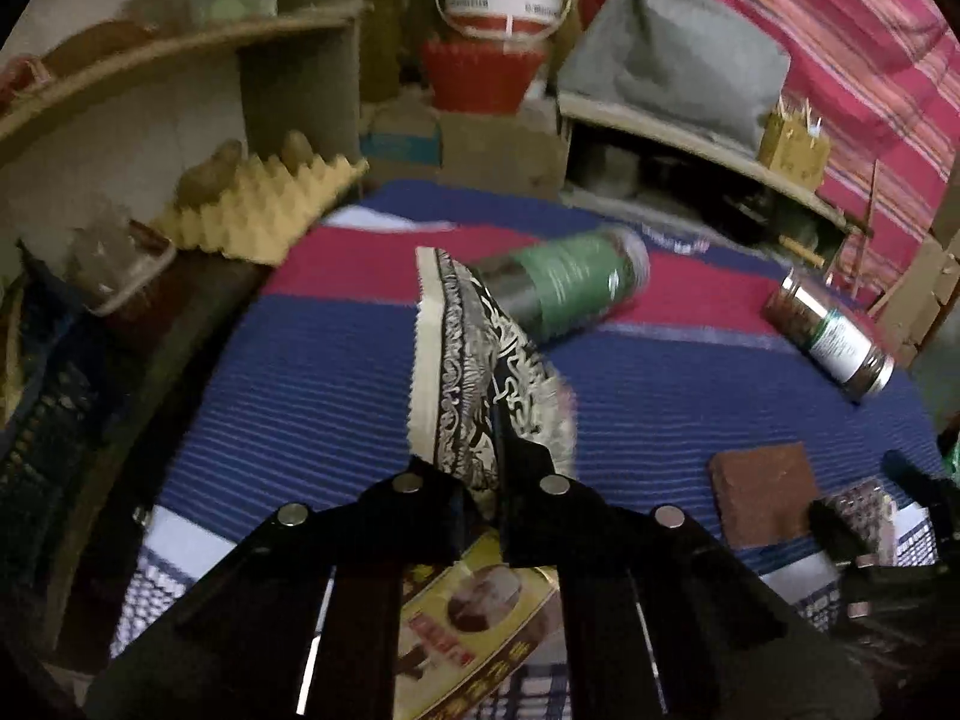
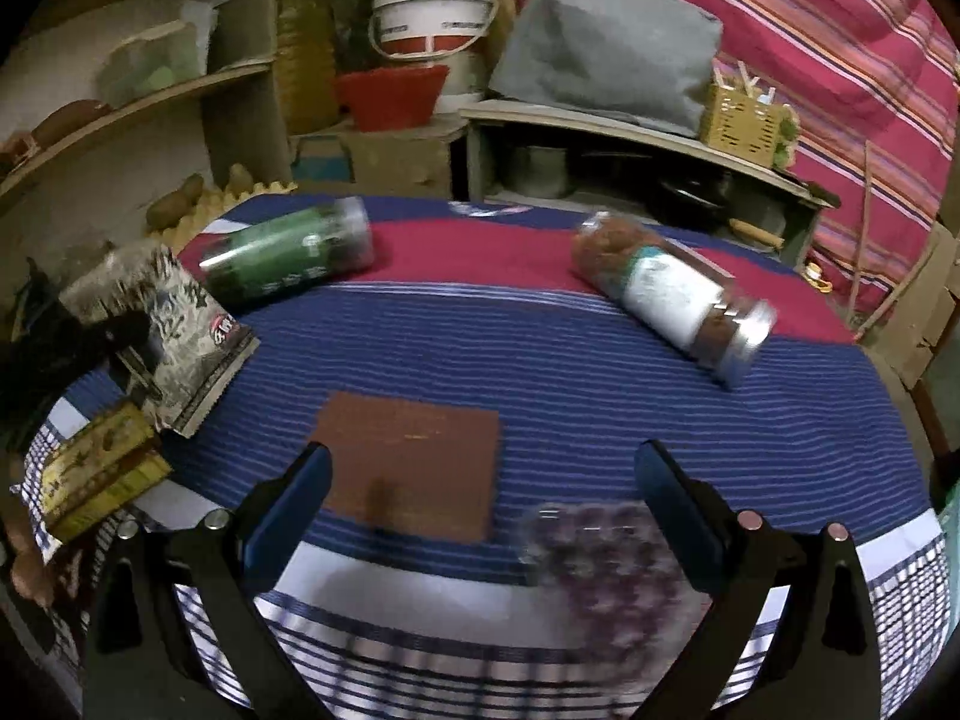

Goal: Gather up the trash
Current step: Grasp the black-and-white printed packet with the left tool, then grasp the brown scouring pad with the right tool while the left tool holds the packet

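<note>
My left gripper [image 1: 480, 468] is shut on a black-and-white patterned snack packet [image 1: 474, 360] and holds it above the striped cloth; the packet also shows at the left of the right wrist view [image 2: 174, 324]. A yellow packet [image 1: 474, 618] lies under the left gripper and shows in the right wrist view [image 2: 96, 474] too. My right gripper [image 2: 480, 492] is open above a brown square piece [image 2: 414, 462] and a blurred purple patterned wrapper [image 2: 606, 558]. A green-labelled jar [image 2: 288, 252] and a white-labelled jar [image 2: 672, 294] lie on their sides further back.
The table carries a blue, red and white striped cloth [image 2: 540, 372]. Behind it stand shelves [image 2: 150, 102], a white bucket [image 2: 432, 12], a red basket [image 2: 390, 96], a grey bag [image 2: 606, 42] and a yellow egg tray [image 1: 264, 204]. A striped red curtain [image 2: 810, 30] hangs at the right.
</note>
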Demonstrator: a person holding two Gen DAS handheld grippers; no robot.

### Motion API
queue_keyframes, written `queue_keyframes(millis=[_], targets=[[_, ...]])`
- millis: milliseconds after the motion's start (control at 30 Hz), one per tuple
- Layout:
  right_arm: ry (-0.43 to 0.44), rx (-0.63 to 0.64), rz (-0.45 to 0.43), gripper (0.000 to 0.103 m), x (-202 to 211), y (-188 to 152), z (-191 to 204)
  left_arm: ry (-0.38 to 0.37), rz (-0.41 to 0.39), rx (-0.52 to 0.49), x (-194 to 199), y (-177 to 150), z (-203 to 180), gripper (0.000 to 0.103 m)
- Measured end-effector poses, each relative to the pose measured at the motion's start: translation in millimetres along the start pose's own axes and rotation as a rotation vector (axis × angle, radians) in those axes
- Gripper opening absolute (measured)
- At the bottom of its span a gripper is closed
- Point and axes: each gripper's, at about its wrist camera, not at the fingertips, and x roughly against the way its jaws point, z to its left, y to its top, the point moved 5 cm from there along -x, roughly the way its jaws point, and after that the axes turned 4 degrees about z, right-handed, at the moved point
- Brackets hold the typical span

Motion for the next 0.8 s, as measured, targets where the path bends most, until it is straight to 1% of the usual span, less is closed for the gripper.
queue_keyframes(millis=[67, 133, 233, 300, 400, 533, 567, 600, 633, 800], targets=[[-0.012, 0.005, 0.006, 0.098, -6, 0, 11, -0.017, -0.019, 0.020, 10, 1, 6, 0.006], [-0.020, 0.001, 0.019, 0.098, -12, -2, 16, -0.021, -0.018, 0.030, 11, 1, 11, 0.006], [-0.045, -0.009, 0.048, 0.098, -21, -2, 20, -0.025, 0.005, 0.037, 6, -3, 16, 0.006], [-0.029, -0.021, 0.064, 0.098, -25, -2, 21, -0.024, 0.015, 0.034, 2, -5, 16, 0.006], [-0.053, -0.037, 0.123, 0.098, -37, -5, 18, -0.025, 0.020, 0.031, 1, -8, 17, 0.006], [-0.013, -0.059, 0.138, 0.098, -41, -6, 16, -0.026, 0.017, 0.028, 0, -7, 17, 0.006], [-0.011, -0.058, 0.140, 0.097, -41, -7, 16, -0.025, 0.018, 0.029, 0, -8, 17, 0.006], [-0.003, -0.055, 0.143, 0.094, -41, -7, 17, -0.026, 0.019, 0.030, 0, -8, 18, 0.006], [0.010, -0.052, 0.143, 0.086, -41, -8, 18, -0.024, 0.019, 0.031, 1, -8, 17, 0.006], [0.045, -0.065, 0.105, 0.084, -32, -7, 15, -0.027, 0.005, 0.032, 5, -6, 15, 0.006]])
